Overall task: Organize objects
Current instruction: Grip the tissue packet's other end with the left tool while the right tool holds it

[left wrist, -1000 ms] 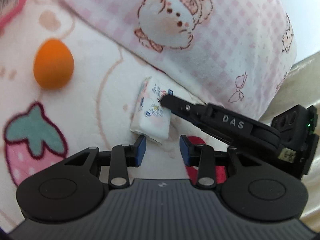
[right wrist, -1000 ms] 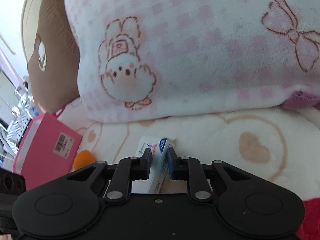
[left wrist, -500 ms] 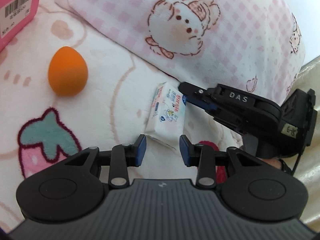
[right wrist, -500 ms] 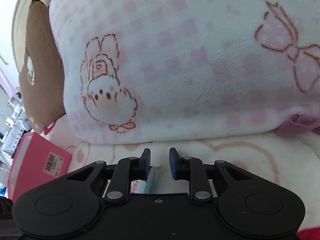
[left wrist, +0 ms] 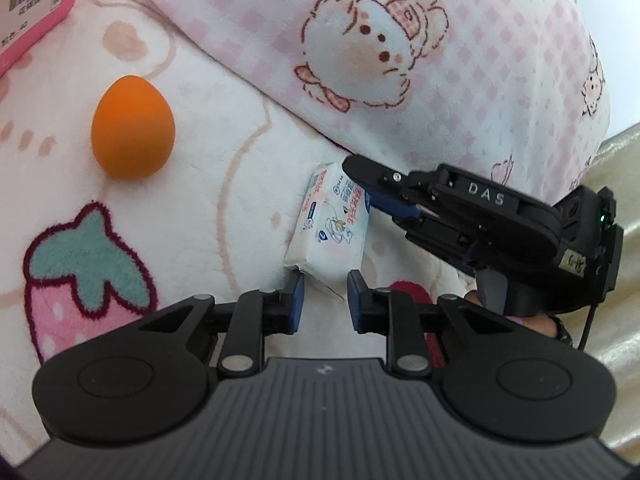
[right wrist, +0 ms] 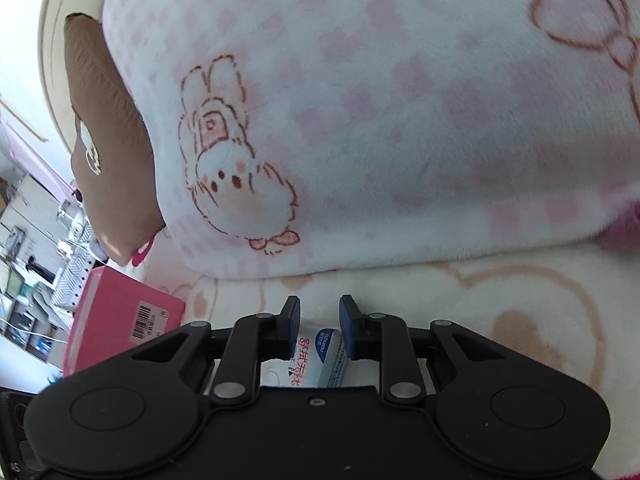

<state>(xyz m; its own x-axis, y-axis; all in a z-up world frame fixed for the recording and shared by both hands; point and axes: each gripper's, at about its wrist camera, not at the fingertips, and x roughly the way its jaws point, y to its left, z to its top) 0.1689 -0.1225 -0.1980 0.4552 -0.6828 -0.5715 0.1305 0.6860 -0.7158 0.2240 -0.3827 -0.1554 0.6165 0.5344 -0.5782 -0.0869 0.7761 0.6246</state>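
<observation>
Past my left tongs, parted and empty, the tissue pack lies on the bed, my right tongs at its far end; the orange sponge waits far left. From my right tongs, parted with the tissue pack loose between the fingers, I judge it set down, the sponge and pink box left.

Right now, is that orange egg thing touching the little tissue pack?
Apart. The left wrist view shows the orange egg and the tissue pack with a broad strip of fleecy blanket between them.
</observation>
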